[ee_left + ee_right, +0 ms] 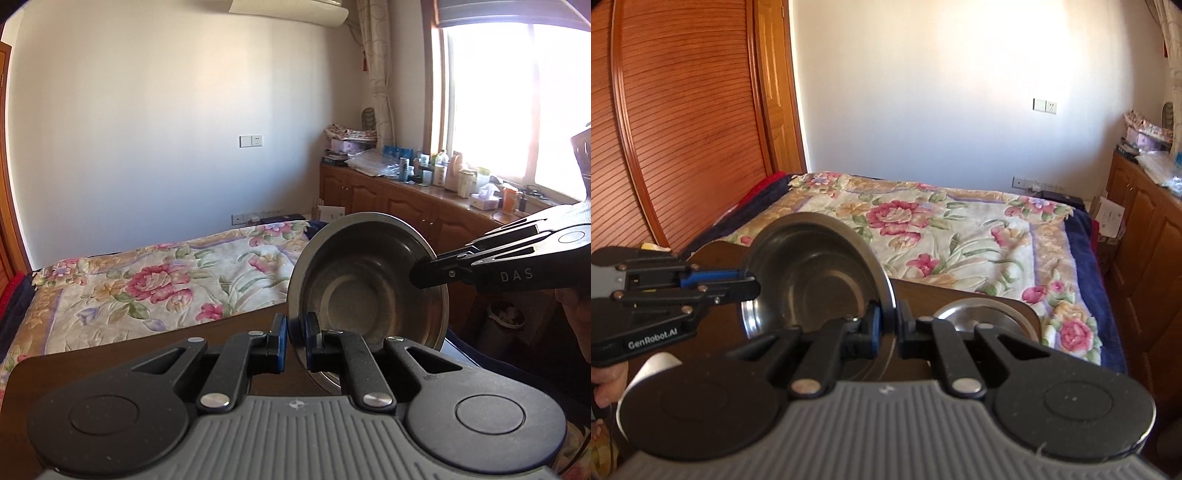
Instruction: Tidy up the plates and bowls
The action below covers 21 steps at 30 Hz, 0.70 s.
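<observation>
Together both grippers pinch the steel bowl.

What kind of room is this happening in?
Most likely a bedroom. A bed under a floral bedspread fills the middle, a slatted wooden wardrobe door stands beside it, and a cluttered low cabinet runs under a curtained window. The steel bowl looks out of place.
</observation>
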### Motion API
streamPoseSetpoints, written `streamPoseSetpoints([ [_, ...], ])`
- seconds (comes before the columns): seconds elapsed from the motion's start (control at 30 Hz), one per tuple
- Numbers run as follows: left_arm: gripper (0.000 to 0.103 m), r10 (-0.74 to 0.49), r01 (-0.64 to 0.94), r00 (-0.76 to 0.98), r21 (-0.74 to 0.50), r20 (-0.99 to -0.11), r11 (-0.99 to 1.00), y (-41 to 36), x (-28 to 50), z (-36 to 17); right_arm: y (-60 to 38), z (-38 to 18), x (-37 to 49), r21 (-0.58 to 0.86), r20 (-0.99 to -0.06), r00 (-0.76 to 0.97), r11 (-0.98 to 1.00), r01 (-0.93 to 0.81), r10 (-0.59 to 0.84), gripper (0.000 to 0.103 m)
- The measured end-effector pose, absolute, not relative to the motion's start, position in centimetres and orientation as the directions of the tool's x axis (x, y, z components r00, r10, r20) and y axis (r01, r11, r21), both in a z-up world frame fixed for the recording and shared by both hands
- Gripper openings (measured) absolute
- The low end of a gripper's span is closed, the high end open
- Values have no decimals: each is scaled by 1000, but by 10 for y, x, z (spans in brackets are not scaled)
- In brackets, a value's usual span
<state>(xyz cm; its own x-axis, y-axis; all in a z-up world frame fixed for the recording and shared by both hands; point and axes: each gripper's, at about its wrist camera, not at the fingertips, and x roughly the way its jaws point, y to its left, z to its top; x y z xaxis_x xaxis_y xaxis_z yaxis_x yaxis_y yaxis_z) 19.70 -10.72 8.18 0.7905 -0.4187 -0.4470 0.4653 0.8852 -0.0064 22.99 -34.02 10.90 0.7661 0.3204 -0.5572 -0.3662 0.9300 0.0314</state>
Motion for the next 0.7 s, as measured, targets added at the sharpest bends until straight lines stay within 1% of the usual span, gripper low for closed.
streamPoseSetpoints([
  [0.33, 11, -432, 489, 783, 13, -448, 872, -109, 161, 80, -349, 106, 193, 22, -549, 774, 932, -363, 315, 9],
  [0.7, 11, -430, 493, 770, 12, -471, 870, -102, 141, 66, -348, 94, 166, 35, -552, 764, 924, -380, 335, 9],
])
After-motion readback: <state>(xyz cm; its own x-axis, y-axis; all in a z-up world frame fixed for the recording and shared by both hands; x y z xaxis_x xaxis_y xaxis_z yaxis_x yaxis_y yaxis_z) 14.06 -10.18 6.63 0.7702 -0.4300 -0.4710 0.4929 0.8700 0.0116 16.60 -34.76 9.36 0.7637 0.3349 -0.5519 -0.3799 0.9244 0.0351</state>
